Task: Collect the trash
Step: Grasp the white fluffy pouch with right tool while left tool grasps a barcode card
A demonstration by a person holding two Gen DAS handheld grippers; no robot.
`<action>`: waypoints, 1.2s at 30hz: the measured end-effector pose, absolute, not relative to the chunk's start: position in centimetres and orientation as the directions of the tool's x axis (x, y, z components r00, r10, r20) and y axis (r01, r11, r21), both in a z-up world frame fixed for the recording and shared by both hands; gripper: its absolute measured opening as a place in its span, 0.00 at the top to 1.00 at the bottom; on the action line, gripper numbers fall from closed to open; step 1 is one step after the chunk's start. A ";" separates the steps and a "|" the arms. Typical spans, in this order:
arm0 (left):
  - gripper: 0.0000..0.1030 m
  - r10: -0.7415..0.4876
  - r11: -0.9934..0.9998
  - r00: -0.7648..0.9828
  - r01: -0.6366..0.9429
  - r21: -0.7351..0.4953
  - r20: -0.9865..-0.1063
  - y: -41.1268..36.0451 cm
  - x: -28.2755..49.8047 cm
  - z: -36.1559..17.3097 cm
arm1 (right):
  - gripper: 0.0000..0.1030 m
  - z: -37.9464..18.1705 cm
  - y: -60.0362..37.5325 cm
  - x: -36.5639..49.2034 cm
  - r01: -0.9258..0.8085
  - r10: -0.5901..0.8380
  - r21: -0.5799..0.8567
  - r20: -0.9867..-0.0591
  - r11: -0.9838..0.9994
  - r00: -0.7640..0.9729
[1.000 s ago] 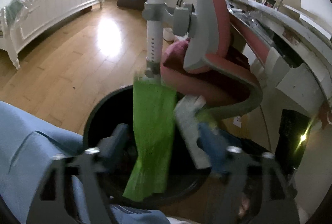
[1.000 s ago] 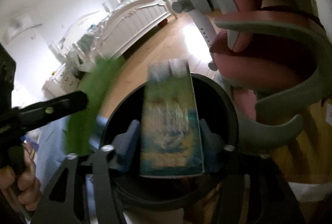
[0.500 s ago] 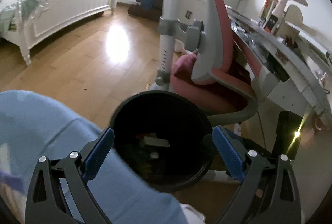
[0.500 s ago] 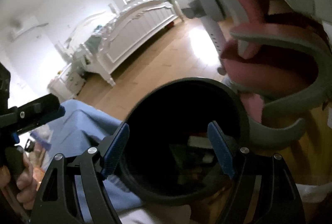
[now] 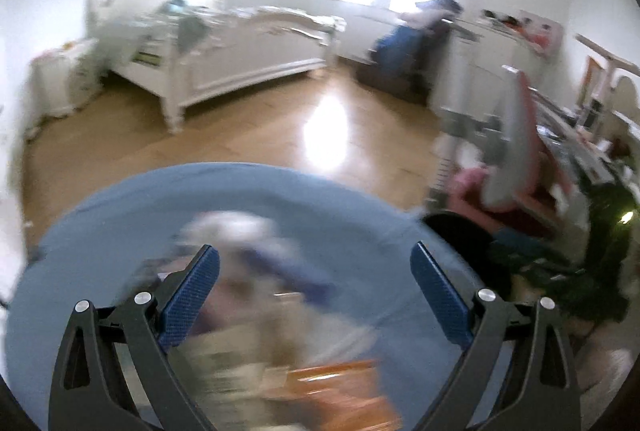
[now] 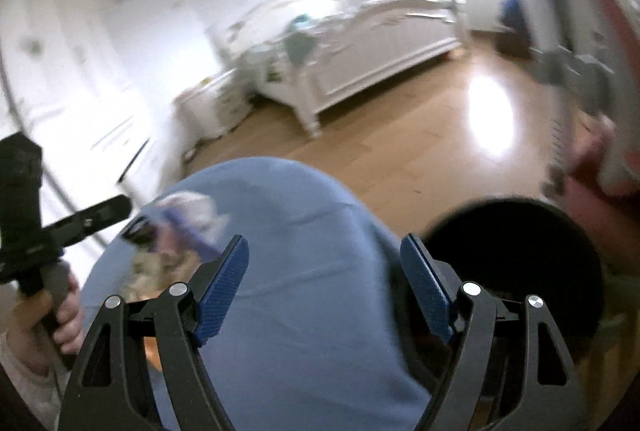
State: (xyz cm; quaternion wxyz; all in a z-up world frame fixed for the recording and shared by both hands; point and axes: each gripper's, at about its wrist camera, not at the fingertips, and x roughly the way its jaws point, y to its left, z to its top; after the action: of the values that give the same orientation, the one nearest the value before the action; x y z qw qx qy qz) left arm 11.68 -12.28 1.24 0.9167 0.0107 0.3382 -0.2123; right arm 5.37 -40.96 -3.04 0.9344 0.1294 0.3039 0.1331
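A round surface under a blue cloth (image 5: 280,199) carries blurred trash: a white and purple wrapper (image 5: 256,243), pale packets (image 5: 240,363) and an orange packet (image 5: 340,391). My left gripper (image 5: 316,287) is open and empty, just above this pile. My right gripper (image 6: 324,283) is open and empty over the blue cloth (image 6: 304,231), right of the trash pile (image 6: 180,231). The black bin (image 6: 516,259) stands on the floor to the right; it also shows in the left wrist view (image 5: 460,235). The left tool and hand (image 6: 36,231) show at the left of the right wrist view.
A pink and grey chair (image 5: 516,151) stands beside the bin, with a desk (image 5: 580,143) behind it. A white bed (image 5: 240,55) and a nightstand (image 6: 208,107) stand across the wooden floor (image 5: 280,135).
A second ago each gripper held a packet over the bin; both opened and the packets fell in. Both grippers then swung left, away from the bin, over the blue cloth and trash.
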 end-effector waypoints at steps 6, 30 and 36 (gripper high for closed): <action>0.11 -0.272 0.946 0.702 0.320 -0.050 -0.658 -5.8 13.9 -0.8 | 0.25 -0.1 -33.1 10.6 -0.335 0.483 0.352 -0.552 0.874 0.680; 0.97 -0.387 0.922 0.661 0.300 -0.247 -0.643 0.3 15.6 -2.1 | 0.61 -0.1 -22.3 19.0 -0.358 0.503 0.358 -0.691 0.862 0.520; 0.97 -0.371 0.926 0.667 0.319 -0.202 -0.646 -1.0 14.4 -0.7 | 0.61 4.1 -26.4 14.2 -0.372 0.586 0.464 -0.507 0.804 0.632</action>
State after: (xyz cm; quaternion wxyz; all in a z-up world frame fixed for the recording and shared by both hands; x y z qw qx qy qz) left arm 14.45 -0.97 -0.70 0.9123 -0.0359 0.3614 -0.1893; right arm 14.15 -26.45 4.09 0.8891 0.1599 0.3338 0.2694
